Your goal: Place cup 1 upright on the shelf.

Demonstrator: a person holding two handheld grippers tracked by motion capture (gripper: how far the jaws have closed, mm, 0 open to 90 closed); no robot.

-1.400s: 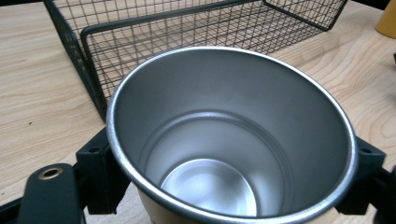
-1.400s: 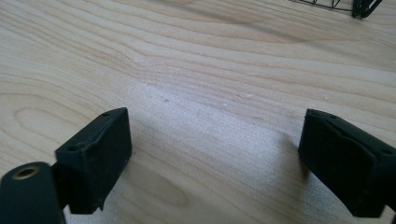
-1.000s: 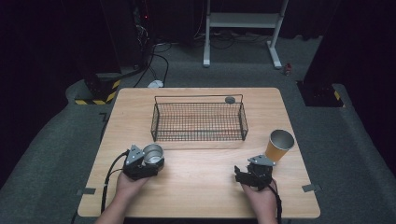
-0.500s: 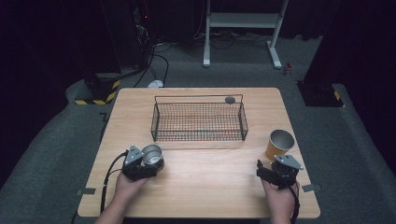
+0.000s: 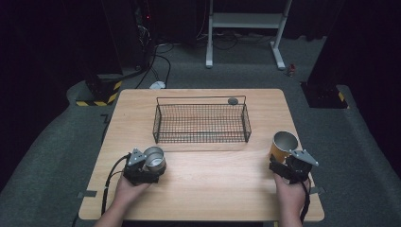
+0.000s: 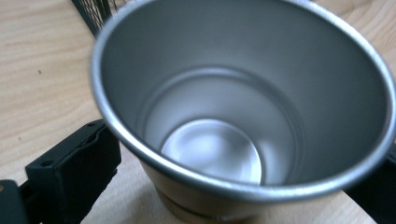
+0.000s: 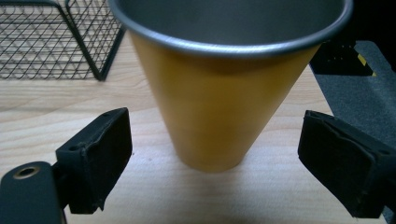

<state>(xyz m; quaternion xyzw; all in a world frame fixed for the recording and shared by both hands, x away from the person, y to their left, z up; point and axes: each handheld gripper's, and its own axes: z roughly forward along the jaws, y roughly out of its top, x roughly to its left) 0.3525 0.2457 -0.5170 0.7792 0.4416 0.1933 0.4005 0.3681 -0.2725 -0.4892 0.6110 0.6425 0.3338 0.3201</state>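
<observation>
A silver metal cup (image 5: 154, 156) stands upright near the table's front left. My left gripper (image 5: 151, 163) is around it. In the left gripper view the cup (image 6: 243, 84) sits between the black jaws, which have just been opening and now stand off its wall. An orange cup with a metal rim (image 5: 283, 144) stands upright at the front right. My right gripper (image 5: 281, 161) is just in front of it and open. The right gripper view shows the orange cup (image 7: 219, 102) between the fingers (image 7: 95, 154) with a wide gap on each side.
A black wire basket (image 5: 201, 124) stands in the middle of the wooden table (image 5: 213, 189). A small dark round object (image 5: 232, 100) lies behind its far right corner. The table's right edge is close beside the orange cup.
My right hand has carried its gripper to the right and a little farther away, up to the orange cup. The left hand and the silver cup have stayed where they were.
</observation>
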